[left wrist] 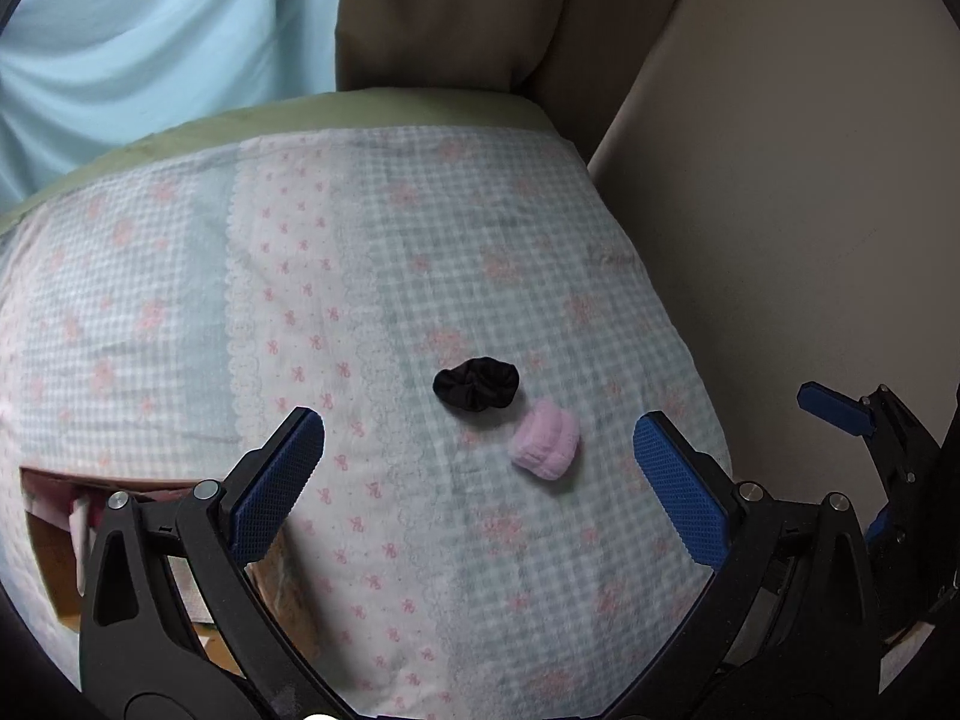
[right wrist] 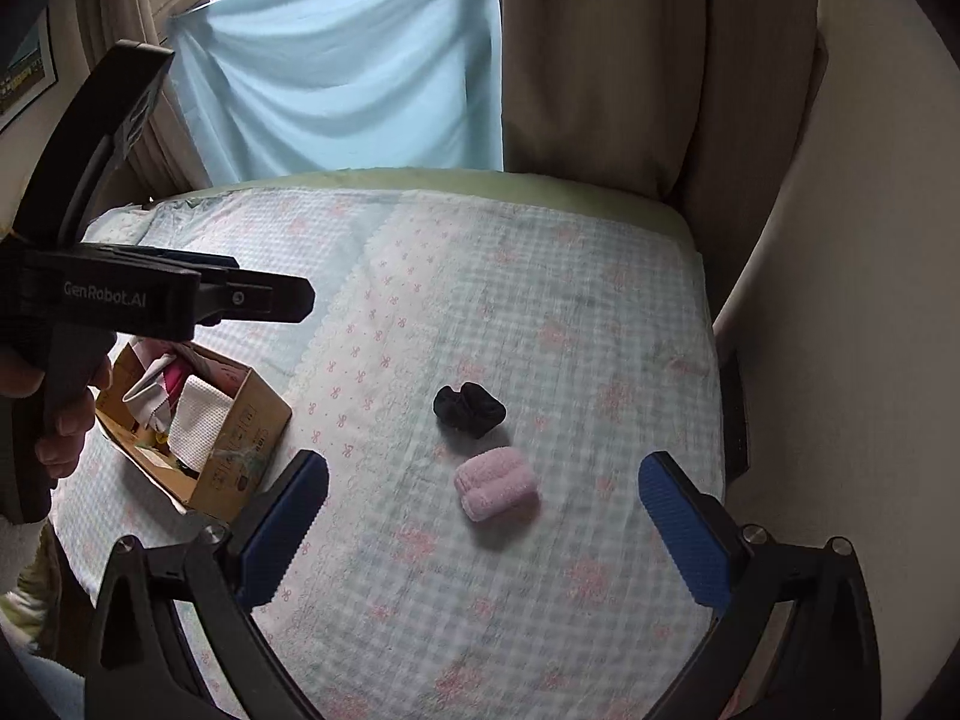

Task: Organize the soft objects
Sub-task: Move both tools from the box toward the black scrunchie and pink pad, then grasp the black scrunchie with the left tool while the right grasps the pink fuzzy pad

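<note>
A black scrunchie (left wrist: pixel 476 383) and a rolled pink fluffy cloth (left wrist: pixel 545 448) lie touching each other on the checked bedspread (left wrist: pixel 420 240). My left gripper (left wrist: pixel 478 468) is open and empty, hovering just short of them. In the right wrist view the scrunchie (right wrist: pixel 469 408) lies beyond the pink roll (right wrist: pixel 495 483), and my right gripper (right wrist: pixel 483 519) is open and empty, close before the roll. The left gripper's body (right wrist: pixel 180 294) shows side-on at the left of that view. The right gripper's blue finger (left wrist: pixel 834 411) shows at the right edge of the left wrist view.
An open cardboard box (right wrist: pixel 198 426) holding folded cloths stands on the bed at the left; it also shows in the left wrist view (left wrist: pixel 60 540). A light blue curtain (right wrist: pixel 336 72) and brown curtain (right wrist: pixel 630 60) hang behind the bed. A cream wall (right wrist: pixel 870 360) borders the right side.
</note>
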Available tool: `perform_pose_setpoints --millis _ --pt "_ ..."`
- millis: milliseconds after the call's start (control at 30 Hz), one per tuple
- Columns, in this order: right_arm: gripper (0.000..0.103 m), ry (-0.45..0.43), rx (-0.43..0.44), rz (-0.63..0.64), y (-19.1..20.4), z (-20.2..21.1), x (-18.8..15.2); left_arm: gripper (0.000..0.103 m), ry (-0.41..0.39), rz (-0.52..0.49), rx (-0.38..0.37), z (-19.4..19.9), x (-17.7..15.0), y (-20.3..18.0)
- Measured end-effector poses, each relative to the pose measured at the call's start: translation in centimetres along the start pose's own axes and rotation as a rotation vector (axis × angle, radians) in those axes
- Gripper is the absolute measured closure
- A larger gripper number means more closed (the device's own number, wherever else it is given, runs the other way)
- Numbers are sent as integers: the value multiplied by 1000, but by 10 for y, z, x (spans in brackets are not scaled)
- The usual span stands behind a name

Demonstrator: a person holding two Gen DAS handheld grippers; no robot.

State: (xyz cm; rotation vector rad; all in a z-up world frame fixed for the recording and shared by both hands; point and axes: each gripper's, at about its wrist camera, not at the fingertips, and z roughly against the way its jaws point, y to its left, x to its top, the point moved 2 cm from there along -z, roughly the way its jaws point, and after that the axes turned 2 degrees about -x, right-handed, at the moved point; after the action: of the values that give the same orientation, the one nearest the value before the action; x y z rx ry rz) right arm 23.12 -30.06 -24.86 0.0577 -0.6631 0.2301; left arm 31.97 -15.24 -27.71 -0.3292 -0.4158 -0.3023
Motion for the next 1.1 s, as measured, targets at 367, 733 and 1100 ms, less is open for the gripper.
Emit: perform_pose_setpoints --millis 367,733,1100 --pt "0 174 184 53 -28 -140 -23 2 227 -21 -78 -184 5 18" --pt "17 295 283 60 -32 -226 -44 30 304 -48 -91 -259 -14 17" --pt "59 280 276 91 -15 -226 -45 78 295 -74 -94 -262 -9 16"
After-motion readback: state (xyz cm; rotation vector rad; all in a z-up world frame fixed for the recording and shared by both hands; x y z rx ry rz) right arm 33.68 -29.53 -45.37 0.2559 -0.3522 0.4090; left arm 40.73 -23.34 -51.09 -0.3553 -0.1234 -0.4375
